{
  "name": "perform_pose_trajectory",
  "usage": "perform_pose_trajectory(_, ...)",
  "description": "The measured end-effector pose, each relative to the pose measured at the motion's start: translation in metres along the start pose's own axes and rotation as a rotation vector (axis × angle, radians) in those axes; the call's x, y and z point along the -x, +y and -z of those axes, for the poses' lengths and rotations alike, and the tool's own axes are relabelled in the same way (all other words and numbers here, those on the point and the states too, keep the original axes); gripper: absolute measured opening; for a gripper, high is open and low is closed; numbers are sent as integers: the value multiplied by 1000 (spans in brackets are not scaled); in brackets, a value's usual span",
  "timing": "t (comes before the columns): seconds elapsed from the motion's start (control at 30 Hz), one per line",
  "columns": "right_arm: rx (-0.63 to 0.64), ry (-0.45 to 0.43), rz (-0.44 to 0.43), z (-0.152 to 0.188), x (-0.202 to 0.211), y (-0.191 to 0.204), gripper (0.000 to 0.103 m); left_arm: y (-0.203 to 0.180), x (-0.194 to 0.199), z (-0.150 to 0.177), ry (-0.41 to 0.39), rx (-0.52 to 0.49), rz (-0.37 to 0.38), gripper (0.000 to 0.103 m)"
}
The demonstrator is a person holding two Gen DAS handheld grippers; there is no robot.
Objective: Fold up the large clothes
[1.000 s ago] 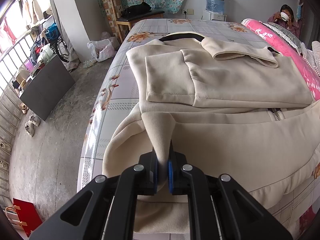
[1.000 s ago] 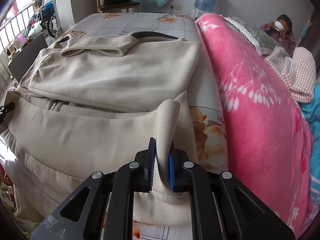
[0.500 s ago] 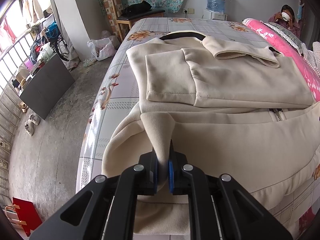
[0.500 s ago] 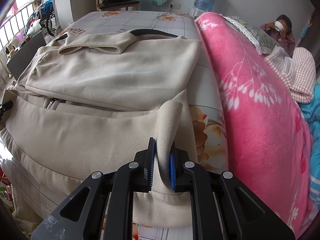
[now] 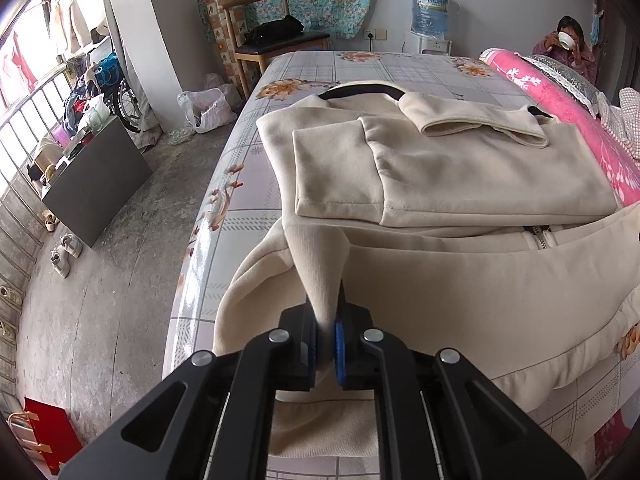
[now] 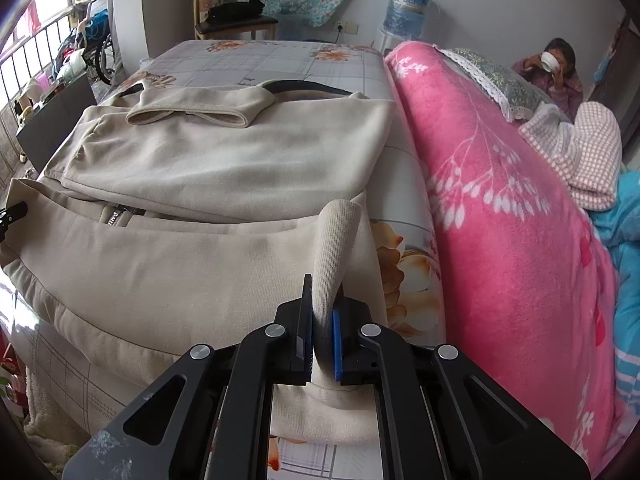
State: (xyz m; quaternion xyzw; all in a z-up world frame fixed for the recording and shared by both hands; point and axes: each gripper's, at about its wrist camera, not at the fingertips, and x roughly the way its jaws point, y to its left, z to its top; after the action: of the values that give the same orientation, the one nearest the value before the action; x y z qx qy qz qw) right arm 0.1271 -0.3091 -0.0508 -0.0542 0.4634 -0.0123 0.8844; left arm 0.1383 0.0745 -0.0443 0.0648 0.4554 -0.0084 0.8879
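Garment: a large cream zip-up jacket lies across the bed, its sleeves folded in over the chest and its dark-lined collar at the far end; the zipper shows at the middle.
Lower hem: the ribbed band nearest the cameras is lifted off the bed at both corners, with the cloth between them sagging over the bed's near edge.
Left tongs: the left tongs are clamped on a pinched fold of the hem at the jacket's left corner; the cloth rises in a ridge straight out of the blue pads.
Right tongs: the right tongs are closing on the hem's right corner, with a rolled tongue of ribbed fabric standing up between the pads, which already press on it.
Jacket in the right view: the same jacket fills the left half, touching the pink blanket's foot.
Bedside: a pink floral blanket is heaped along the bed's right side, with a checked cloth on top.
Background: a wooden chair and a water dispenser stand at the far wall; a person sits beyond the blanket, drinking from a bowl.
Floor: bare concrete floor to the left, with shoes and a red bag.
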Motion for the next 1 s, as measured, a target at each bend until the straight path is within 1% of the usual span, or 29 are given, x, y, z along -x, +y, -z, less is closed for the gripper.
perform_pose_trajectory(0.37, -38, -78, -22, 5, 31, -6, 5, -1, 43, 0, -89, 2, -10, 6)
perform_pose_trajectory(0.57, -64, -145, -34, 6, 55, -10, 4, 3, 71, -5, -165, 17, 2, 6)
perform_pose_trajectory(0.67, -72, -188, -34, 1, 69, -12, 4, 7, 87, -13, -215, 19, 15, 6)
perform_pose_trajectory(0.83, -88, -277, -31, -16, 94, -17, 4, 9, 107, -33, -293, -2, 13, 6)
perform_pose_trajectory(1.0, -94, -329, -24, -38, 98, -25, 4, 14, 108, -61, -332, -18, 17, 6)
